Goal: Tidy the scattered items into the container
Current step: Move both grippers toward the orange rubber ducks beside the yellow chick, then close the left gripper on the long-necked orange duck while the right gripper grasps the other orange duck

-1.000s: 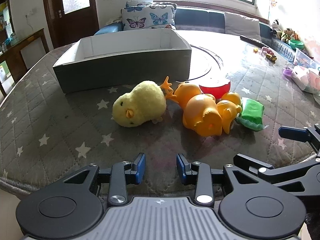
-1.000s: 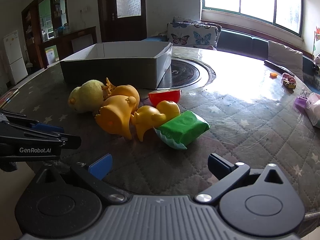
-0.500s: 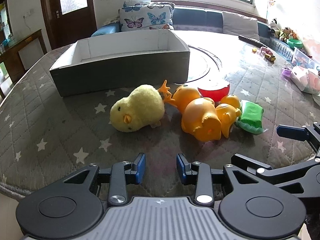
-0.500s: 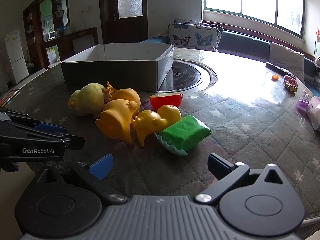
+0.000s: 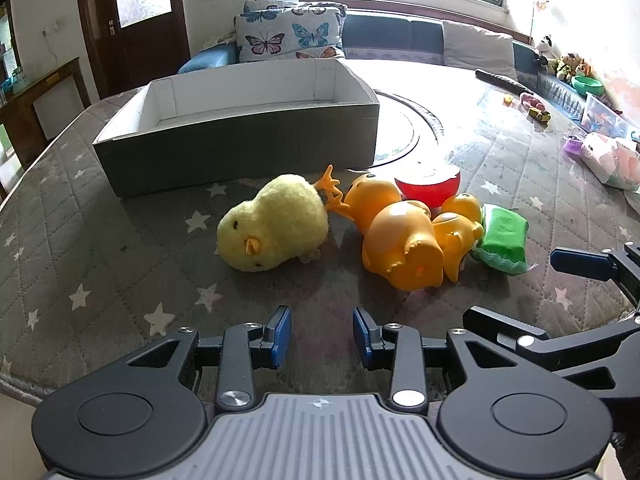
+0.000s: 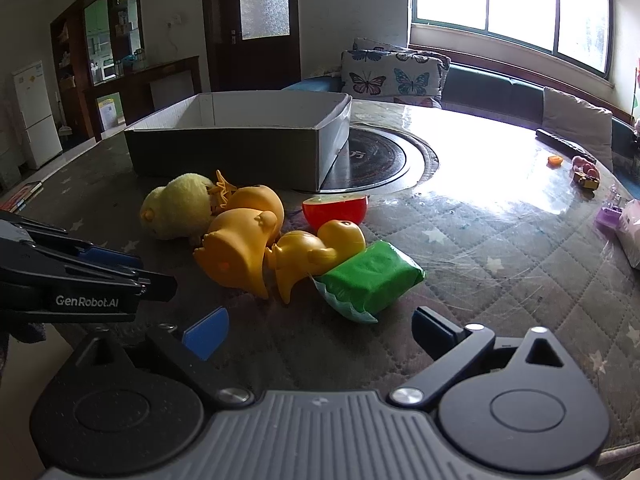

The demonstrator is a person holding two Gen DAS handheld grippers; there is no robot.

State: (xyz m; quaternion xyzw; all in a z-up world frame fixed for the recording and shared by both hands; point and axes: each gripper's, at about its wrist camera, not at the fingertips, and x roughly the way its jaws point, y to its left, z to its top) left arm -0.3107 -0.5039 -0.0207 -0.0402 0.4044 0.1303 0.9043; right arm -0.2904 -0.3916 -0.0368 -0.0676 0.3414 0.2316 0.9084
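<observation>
A grey box [image 5: 240,148] with a white inside stands open at the back of the table; it also shows in the right wrist view [image 6: 224,148]. In front of it lie a yellow plush chick [image 5: 272,228] [image 6: 176,210], orange plastic ducks [image 5: 404,244] [image 6: 236,248], a red half-fruit [image 5: 427,188] [image 6: 335,210] and a green block in a wrapper [image 5: 502,238] [image 6: 370,276]. My left gripper [image 5: 322,338] is open a little and empty, short of the chick. My right gripper [image 6: 320,330] is open wide and empty, just short of the green block.
A dark round turntable [image 6: 384,164] lies right of the box. Small toys [image 6: 584,172], a remote [image 5: 504,80] and pink packets [image 5: 612,160] sit at the table's far right. A sofa with butterfly cushions [image 5: 288,38] is behind. The table edge is close below both grippers.
Both grippers have risen and eased forward slightly, so the toys and box sit a little lower in view. Neither gripper's opening has changed. The toys have not moved.
</observation>
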